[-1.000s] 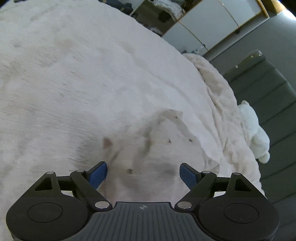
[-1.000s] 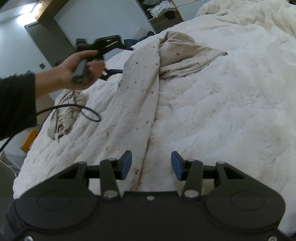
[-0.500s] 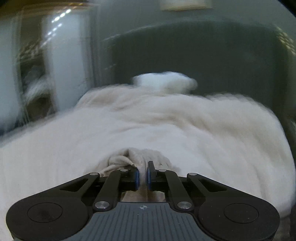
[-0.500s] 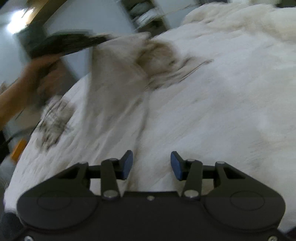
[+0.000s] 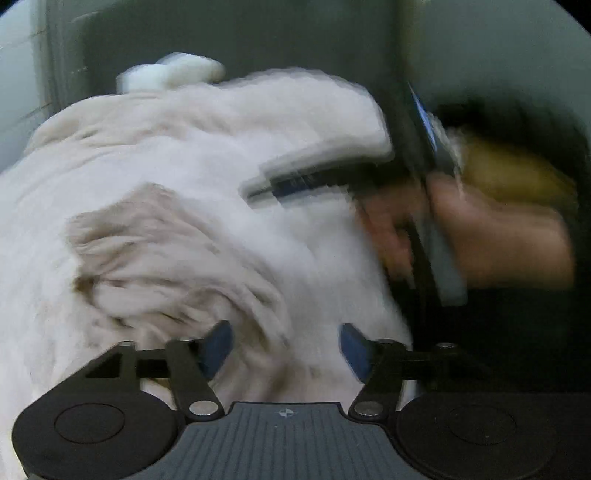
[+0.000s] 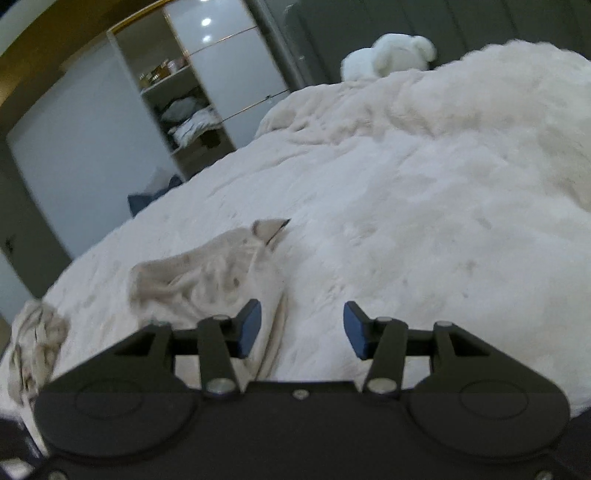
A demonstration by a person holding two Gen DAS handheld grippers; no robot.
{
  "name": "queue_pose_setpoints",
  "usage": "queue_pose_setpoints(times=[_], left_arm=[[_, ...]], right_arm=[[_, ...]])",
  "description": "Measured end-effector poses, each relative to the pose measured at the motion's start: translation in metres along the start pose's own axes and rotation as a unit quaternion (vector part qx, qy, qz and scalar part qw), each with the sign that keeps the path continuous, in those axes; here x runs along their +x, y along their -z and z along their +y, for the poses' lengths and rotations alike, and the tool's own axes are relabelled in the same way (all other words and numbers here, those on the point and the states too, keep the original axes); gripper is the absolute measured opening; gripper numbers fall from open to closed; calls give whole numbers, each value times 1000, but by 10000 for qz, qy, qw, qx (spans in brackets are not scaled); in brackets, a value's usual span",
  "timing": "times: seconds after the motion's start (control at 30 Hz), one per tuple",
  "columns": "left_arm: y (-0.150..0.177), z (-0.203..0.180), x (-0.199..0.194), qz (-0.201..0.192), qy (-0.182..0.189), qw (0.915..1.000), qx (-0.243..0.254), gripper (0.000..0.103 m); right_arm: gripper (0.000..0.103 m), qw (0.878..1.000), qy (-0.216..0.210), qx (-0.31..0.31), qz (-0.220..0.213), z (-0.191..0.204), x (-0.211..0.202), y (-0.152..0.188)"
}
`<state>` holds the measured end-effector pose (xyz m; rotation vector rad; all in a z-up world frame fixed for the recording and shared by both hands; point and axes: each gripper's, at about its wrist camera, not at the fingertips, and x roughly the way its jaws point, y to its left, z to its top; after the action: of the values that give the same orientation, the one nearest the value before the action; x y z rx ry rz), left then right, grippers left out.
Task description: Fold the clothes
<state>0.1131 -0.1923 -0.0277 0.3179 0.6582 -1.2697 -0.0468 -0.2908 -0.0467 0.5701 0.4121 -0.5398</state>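
A beige speckled garment (image 5: 162,258) lies crumpled on the white fluffy bed cover (image 5: 221,122); the left wrist view is blurred. My left gripper (image 5: 286,349) is open just above its near edge, holding nothing. The garment also shows in the right wrist view (image 6: 207,277), spread left of centre. My right gripper (image 6: 302,329) is open and empty, its left finger (image 6: 249,326) over the garment's near edge. The right gripper and the hand holding it show blurred in the left wrist view (image 5: 424,206).
A second crumpled beige garment (image 6: 35,343) lies at the bed's left edge. A white plush toy (image 6: 388,55) sits against the dark headboard (image 6: 369,26). An open wardrobe with shelves (image 6: 192,114) stands beyond the bed.
My left gripper, shut on the garment half a second ago, has opened and let it drop onto the bed. Both grippers swung round; the garment now lies crumpled instead of stretched out.
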Motion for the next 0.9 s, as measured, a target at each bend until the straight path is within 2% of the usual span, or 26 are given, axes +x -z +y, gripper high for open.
queue_pose_setpoints(times=[0.03, 0.07, 0.13, 0.23, 0.27, 0.37, 0.53, 0.57, 0.63, 0.77, 0.8, 0.83, 0.87, 0.9], left_arm=[[-8, 18, -9, -326, -5, 9983, -474, 77], [-14, 31, -14, -494, -50, 9959, -757, 77], [-25, 60, -18, -652, -372, 9896, -1226, 77], [-39, 95, -5, -613, -1071, 9766, -1759, 77], [-40, 104, -1, -572, -1153, 9734, -1893, 77], [-47, 135, 22, -498, -1189, 9652, -2277, 77], [-62, 158, 62, -336, -1226, 9547, -2690, 74], [-63, 159, 68, -299, -1234, 9523, -2774, 70], [-63, 159, 79, -214, -1283, 9479, -2907, 43], [-57, 154, 85, -54, -1476, 9401, -3073, 42], [-53, 153, 82, -70, -1393, 9414, -3070, 32], [-49, 150, 79, -75, -1349, 9435, -3026, 5], [-46, 148, 76, -76, -1329, 9451, -2985, 0], [-44, 144, 71, -82, -1372, 9464, -2923, 0]], right_arm=[[50, 10000, -1, -31, 51, 2, 2, 2], [50, 10000, -2, -17, 93, 4, 2, 1], [50, 9999, 3, 15, 145, 3, 3, 1], [50, 9998, 18, 64, 195, 2, 3, 2], [50, 9998, 20, 80, 188, 1, 3, 2], [51, 9998, 15, 125, 180, -4, 7, 0], [51, 9998, -27, 79, 194, -4, 7, -1], [51, 9998, -36, 70, 197, -4, 7, -1], [51, 9998, -53, 50, 203, -4, 6, -1], [51, 9996, -75, 74, 244, -6, 6, -1], [51, 9996, -85, 84, 256, -6, 6, -1], [51, 9996, -96, 94, 267, -7, 6, -1], [51, 9995, -110, 89, 266, -6, 6, -1], [51, 9995, -125, 82, 264, -6, 6, -1]])
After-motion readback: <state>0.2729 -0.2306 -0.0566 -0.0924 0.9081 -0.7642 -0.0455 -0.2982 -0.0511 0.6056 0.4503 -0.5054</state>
